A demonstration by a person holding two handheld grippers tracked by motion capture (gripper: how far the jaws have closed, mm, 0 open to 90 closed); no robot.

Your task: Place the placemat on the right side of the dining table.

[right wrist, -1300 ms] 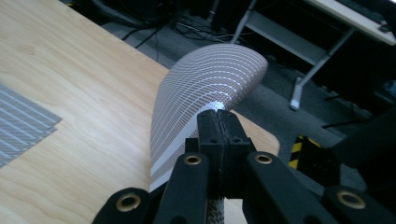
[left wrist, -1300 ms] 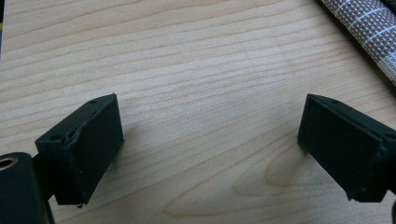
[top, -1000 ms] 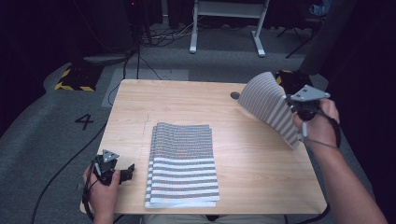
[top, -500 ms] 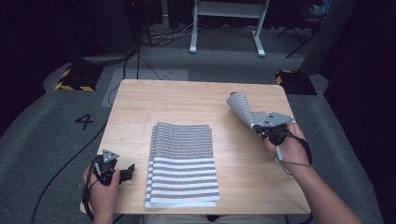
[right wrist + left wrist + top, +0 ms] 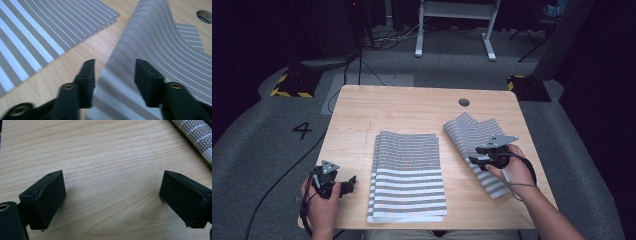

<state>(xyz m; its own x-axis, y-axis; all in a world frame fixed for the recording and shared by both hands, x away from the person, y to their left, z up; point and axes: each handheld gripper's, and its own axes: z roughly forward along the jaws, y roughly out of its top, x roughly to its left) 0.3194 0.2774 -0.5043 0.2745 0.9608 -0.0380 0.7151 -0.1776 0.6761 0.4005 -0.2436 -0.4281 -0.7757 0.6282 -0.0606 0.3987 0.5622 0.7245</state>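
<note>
My right gripper (image 5: 477, 155) has just been opening, jaws parted around the floppy grey-and-white striped woven placemat (image 5: 472, 137), which now rests on the pale wooden table (image 5: 402, 107) beside the stack of matching striped placemats (image 5: 408, 175), ready for adding.

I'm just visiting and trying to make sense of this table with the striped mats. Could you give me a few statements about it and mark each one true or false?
1. The folded striped mat lies flat near the middle of the wooden table. True.
2. The left gripper holds a mat between its jaws. False: its jaws stand open over bare wood, with nothing between them.
3. The second striped mat lies to the right of the folded one, apart from it. True.
4. The right gripper is clamped tight on that mat. False: its jaws have just been opening; the mat sits between them, but the pads stand off it.
5. A cup stands in the table's round hole. False: nothing stands there.
</note>
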